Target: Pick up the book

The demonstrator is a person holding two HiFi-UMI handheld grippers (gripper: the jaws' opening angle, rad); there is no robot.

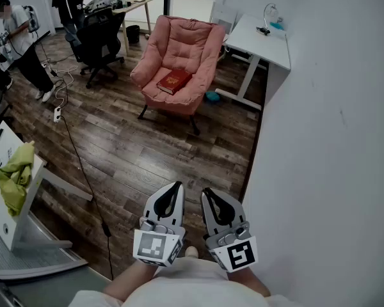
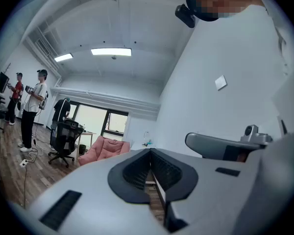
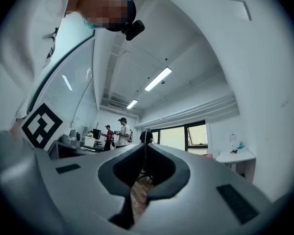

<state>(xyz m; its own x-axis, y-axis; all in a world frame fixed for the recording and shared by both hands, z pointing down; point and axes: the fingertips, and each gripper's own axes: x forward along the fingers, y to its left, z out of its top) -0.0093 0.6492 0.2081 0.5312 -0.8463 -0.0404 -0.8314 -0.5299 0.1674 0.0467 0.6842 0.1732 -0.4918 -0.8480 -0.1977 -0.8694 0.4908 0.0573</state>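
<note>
Left gripper [image 1: 174, 187] and right gripper [image 1: 208, 194] are shown pressed together and empty, well apart from the red book [image 1: 174, 80], which is laid flat on the seat of the pink armchair [image 1: 203, 43]; the book is judged stiff and fairly heavy, best pinched across one edge, where the soft cushion yields

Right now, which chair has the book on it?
The pink armchair beside the white desk: the red book lies on its seat. The other chair, farther left, is a black office chair.
</note>
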